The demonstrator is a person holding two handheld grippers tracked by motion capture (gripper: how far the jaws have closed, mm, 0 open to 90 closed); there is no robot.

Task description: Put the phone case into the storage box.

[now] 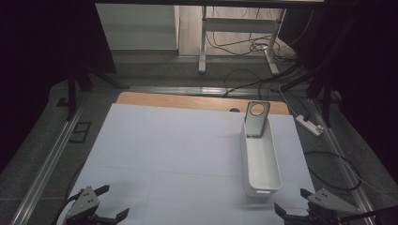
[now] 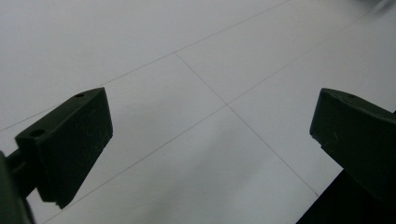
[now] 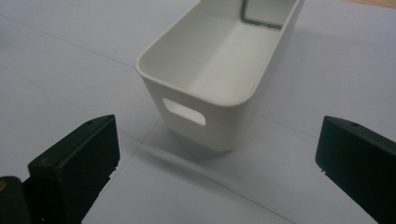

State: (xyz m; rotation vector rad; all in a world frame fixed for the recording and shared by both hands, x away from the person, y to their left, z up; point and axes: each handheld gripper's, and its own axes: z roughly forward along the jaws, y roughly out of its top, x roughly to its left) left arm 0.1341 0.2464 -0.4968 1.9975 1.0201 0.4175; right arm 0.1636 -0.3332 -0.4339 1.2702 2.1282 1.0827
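Left gripper: two black, blocky jaws, small round holes in the upper faces; grey three-cornered plate on top with dark dots; black cable at its side. Right gripper: same black jaws, same grey plate, dark body beneath.

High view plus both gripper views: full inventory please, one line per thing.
bin: 1, white, long and narrow, right half of the sheet, handle slot in its near end
flat piece with round hole: 1, grey, leaning upright in the bin's far end
sheet: 1, white with thin grid lines, covering most of the table
table: 1, wooden, bare strip at the far edge
power strip: 1, white, floor right of the table
left gripper: 1, black fingers apart, near left corner
right gripper: 1, black fingers apart, facing the bin's near end
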